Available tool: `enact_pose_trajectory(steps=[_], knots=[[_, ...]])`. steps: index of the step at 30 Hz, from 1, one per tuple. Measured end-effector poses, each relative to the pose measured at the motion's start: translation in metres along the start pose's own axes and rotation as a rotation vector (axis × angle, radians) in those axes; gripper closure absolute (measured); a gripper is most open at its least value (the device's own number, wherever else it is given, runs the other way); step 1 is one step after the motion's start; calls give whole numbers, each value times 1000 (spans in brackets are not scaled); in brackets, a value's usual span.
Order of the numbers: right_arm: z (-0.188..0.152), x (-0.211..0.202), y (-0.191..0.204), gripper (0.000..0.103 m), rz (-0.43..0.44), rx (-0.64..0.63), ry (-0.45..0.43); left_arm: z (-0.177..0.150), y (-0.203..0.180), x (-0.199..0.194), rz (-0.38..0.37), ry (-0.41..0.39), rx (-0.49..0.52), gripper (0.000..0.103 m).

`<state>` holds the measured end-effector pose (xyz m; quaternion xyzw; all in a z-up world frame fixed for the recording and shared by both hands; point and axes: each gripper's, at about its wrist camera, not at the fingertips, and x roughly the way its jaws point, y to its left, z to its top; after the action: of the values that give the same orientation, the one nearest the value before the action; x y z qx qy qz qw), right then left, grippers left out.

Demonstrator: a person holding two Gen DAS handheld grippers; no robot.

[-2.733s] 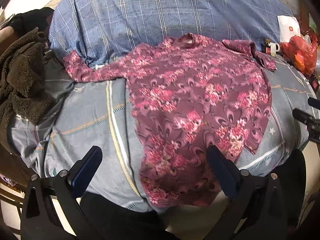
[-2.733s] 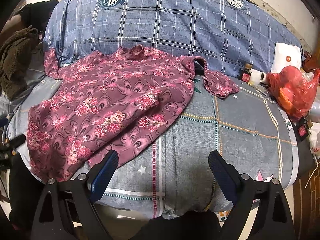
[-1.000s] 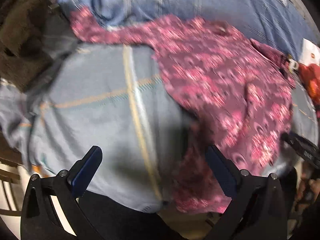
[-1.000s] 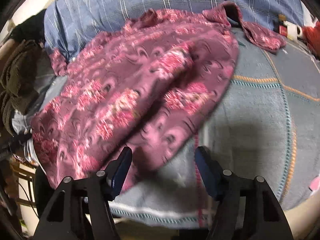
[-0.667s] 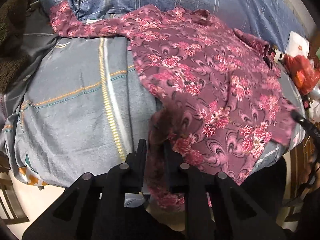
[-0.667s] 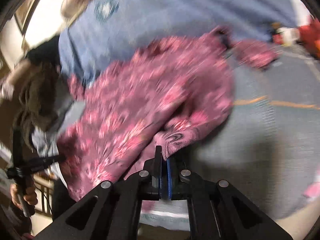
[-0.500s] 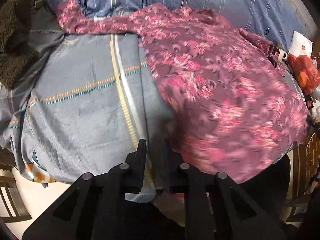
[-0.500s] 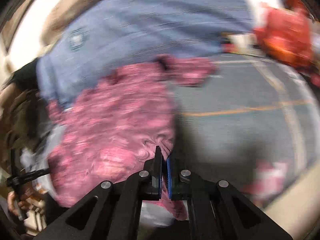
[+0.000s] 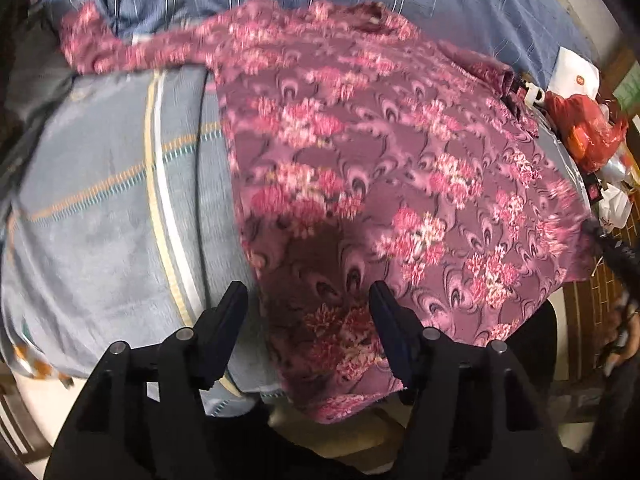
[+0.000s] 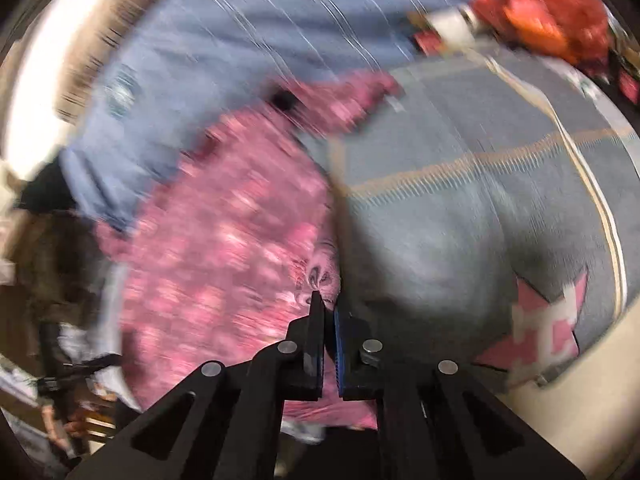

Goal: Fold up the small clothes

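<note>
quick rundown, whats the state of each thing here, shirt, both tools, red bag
floral shirt: spread flat on the bed, hem over the edge
left tool: open, has just been opening, hem between its fingers, unpinched
right tool: shut on the shirt's edge
red bag: lying crumpled

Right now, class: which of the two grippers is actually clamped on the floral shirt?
The right gripper: its jaws are shut on the floral shirt's edge. The left gripper has just been opening; its fingers straddle the hem without pressing it.
</note>
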<state>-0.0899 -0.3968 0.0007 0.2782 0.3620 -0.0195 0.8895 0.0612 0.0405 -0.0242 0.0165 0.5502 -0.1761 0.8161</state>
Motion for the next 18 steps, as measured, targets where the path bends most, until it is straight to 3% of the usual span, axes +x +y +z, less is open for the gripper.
enact_pose_trajectory(steps=[2,5,6,8,10,11,12,14,16,18], knots=[[-2,3,-9,99,-68,-11,14,2,3,2,12,-1,-8,41],[-13,34,-27,99,-287,-54,180,4,5,18,20,58,-30,41],[-14,36,-31,95,-304,-45,203,4,6,20,12,69,-37,41],[-13,22,-33,92,-209,11,171,3,4,17,-17,55,-36,41],[-15,7,-32,72,-109,51,134,2,-3,12,-49,36,-5,41],[-17,3,-31,47,-116,47,123,1,-6,11,-58,36,9,41],[-22,1,-29,33,-154,26,113,0,-11,12,-73,40,26,41],[-31,10,-26,33,-214,-16,153,-3,-20,17,-100,59,55,41],[-40,27,-27,40,-234,-27,239,-9,-30,24,-117,86,85,41],[-45,32,-20,62,-242,-58,258,-13,-38,30,-105,92,122,41]])
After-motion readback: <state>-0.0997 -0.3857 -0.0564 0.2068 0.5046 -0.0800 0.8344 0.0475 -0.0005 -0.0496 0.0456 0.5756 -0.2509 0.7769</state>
